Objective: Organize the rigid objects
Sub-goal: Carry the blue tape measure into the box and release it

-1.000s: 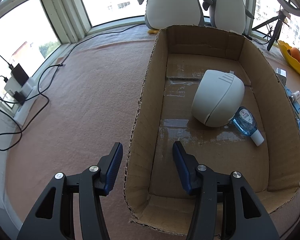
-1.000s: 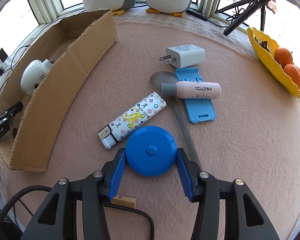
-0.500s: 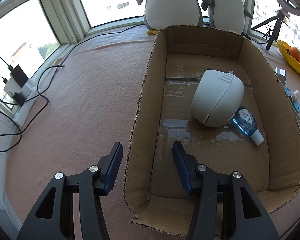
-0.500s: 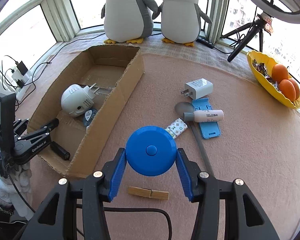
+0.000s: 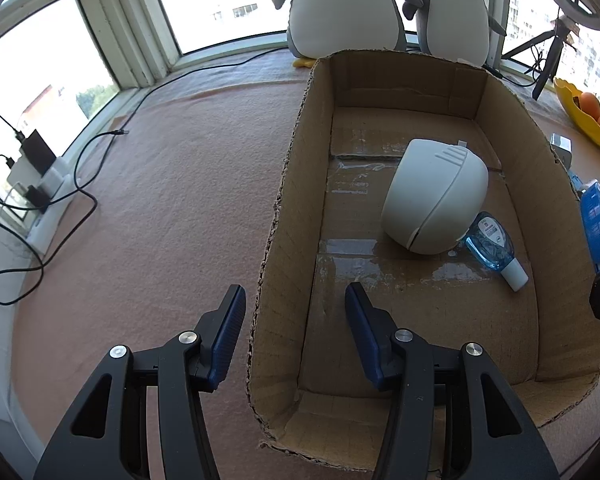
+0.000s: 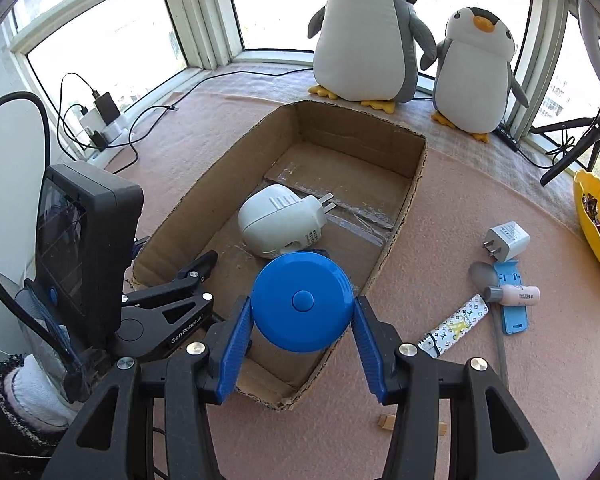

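Since a second ago, the right tongs (image 6: 302, 322) have carried the blue round case (image 6: 303, 301) up off the counter (image 6: 440, 208) and across, so that it now hangs over the near end of the cardboard box (image 6: 404, 216) instead of beside the patterned lighter (image 6: 454, 326). The lighter, the blue holder (image 6: 512, 304), the small tube (image 6: 514, 294) and the white charger (image 6: 506, 240) are left behind on the counter to the right of the box.

The right tongs clamp the case by its rim, one blue pad on each side, so it sits squarely between them.

The left tongs (image 5: 296, 320) have not moved: their jaws straddle the box's left wall, one finger outside and one inside, with a gap on either side of the cardboard, gripping nothing.

Inside the box lie the white plug-in device (image 5: 434, 196) and, touching it, the small blue bottle (image 5: 492, 246).
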